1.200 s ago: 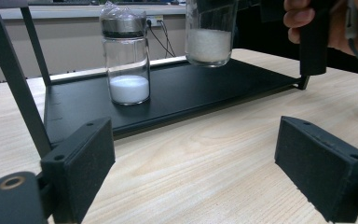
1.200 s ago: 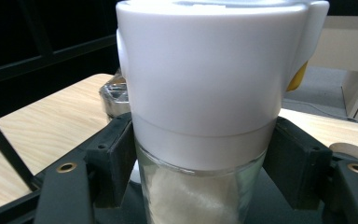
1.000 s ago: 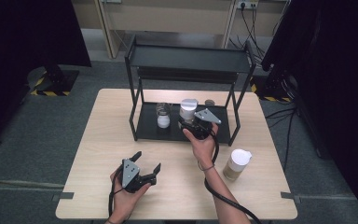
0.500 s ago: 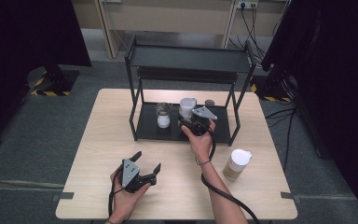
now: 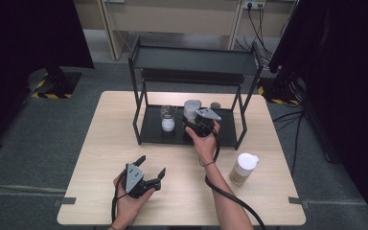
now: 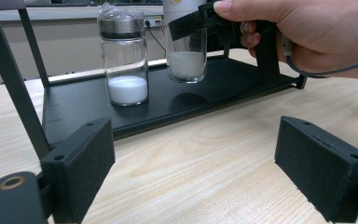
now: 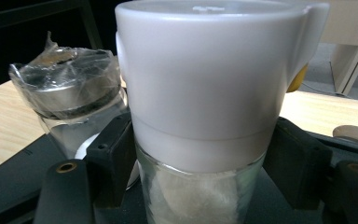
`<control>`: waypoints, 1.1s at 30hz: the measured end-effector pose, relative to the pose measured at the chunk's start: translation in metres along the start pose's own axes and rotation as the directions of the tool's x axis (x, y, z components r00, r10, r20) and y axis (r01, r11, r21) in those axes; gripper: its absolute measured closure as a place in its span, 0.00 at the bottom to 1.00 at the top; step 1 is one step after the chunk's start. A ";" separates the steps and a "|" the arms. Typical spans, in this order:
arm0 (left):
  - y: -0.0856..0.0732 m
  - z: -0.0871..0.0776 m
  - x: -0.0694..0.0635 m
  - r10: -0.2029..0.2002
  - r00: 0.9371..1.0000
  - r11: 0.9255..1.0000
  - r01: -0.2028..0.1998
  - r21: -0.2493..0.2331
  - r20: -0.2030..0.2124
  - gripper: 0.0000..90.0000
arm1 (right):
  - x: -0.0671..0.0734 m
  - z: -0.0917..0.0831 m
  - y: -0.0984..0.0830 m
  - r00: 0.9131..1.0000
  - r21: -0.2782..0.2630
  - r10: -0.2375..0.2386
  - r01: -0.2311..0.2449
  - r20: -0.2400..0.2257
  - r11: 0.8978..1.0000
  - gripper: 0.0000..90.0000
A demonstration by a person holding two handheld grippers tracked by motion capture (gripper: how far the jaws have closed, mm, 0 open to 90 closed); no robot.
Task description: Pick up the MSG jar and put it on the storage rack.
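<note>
Wooden tabletop is carrying a black rack [image 5: 230, 129], and my right gripper [image 5: 195, 124] is clamping the white-capped jar [image 7: 200, 116] upright on its bottom shelf, beside the foil-topped jar [image 6: 123, 60]. My left gripper [image 5: 149, 168] is resting released, well apart.

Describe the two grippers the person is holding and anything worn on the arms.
Both grippers are black, each topped by a grey three-cornered plate: the left gripper and the right gripper. The pads are flat black foam-like blocks on holders with small holes. A black cable trails along the right forearm. The forearms are bare, with a thin band on the right wrist.
</note>
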State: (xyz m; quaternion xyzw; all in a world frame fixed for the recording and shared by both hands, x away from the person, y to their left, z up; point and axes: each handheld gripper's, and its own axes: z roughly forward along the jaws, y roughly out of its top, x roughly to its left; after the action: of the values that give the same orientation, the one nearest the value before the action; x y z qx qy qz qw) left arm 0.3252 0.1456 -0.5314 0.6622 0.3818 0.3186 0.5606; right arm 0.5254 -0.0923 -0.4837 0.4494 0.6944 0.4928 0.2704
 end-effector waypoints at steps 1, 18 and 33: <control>0.000 0.000 0.000 0.000 1.000 1.000 0.000 0.000 0.000 0.13 | 0.000 0.001 0.000 1.000 0.001 0.002 -0.002 0.001 1.000 0.34; 0.000 0.000 0.000 0.002 1.000 1.000 -0.002 0.000 0.001 0.13 | -0.001 0.007 -0.007 1.000 0.008 0.003 -0.003 0.015 1.000 0.34; 0.000 0.000 -0.001 0.005 1.000 1.000 -0.005 -0.004 0.001 0.13 | 0.003 0.003 -0.013 0.999 -0.007 -0.035 0.035 0.017 0.999 0.34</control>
State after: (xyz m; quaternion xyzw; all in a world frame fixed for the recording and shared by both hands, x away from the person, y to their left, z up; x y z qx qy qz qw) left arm 0.3245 0.1451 -0.5316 0.6621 0.3793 0.3204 0.5614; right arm 0.5218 -0.0897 -0.4968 0.4403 0.6982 0.4865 0.2865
